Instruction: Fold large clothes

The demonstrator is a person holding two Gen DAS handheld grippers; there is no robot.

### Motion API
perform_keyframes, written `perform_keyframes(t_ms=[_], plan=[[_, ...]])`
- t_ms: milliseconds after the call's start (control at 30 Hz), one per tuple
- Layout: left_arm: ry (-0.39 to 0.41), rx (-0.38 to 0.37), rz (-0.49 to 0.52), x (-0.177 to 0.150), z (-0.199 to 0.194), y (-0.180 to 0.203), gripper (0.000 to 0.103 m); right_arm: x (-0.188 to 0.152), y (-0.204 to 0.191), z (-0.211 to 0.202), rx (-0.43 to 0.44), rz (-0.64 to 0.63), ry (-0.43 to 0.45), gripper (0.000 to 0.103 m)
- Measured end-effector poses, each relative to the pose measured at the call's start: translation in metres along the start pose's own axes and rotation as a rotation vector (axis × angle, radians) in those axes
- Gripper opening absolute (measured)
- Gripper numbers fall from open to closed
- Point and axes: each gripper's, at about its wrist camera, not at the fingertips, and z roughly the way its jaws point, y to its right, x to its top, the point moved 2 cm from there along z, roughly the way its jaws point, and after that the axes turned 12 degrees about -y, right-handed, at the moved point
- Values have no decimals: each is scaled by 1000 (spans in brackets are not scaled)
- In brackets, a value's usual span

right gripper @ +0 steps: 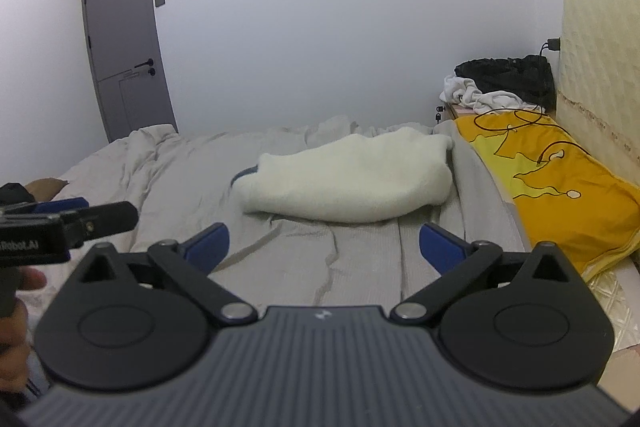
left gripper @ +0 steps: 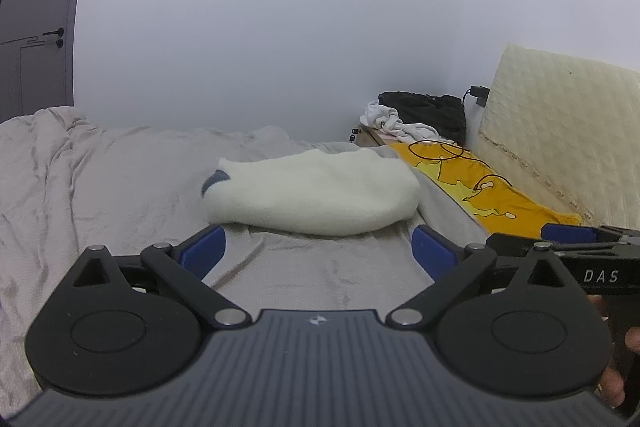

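A folded cream fleece garment point(left gripper: 316, 195) with a dark blue patch at its left end lies on the grey bed sheet point(left gripper: 120, 187), just beyond both grippers. It shows in the right wrist view as well, the garment point(right gripper: 352, 179) lying ahead of the fingers. My left gripper point(left gripper: 318, 251) stands open over the sheet, nothing between its blue pads. My right gripper point(right gripper: 324, 245) stands wide open too, empty, short of the garment. The right gripper appears at the right edge of the left wrist view, held by a hand.
A yellow-orange pillow point(right gripper: 560, 187) with a thin cable on it lies along the right side, against a cream padded headboard point(left gripper: 560, 131). Black and white clothes point(right gripper: 504, 83) are piled at the far right corner. A grey door point(right gripper: 120, 39) stands at the back left.
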Motion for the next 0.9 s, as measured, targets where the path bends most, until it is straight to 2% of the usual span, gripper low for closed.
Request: perform_keyframes(t_ms=[900], plan=[[5, -10, 5, -1, -6, 3, 103, -4, -3, 0, -8, 2, -15, 103]])
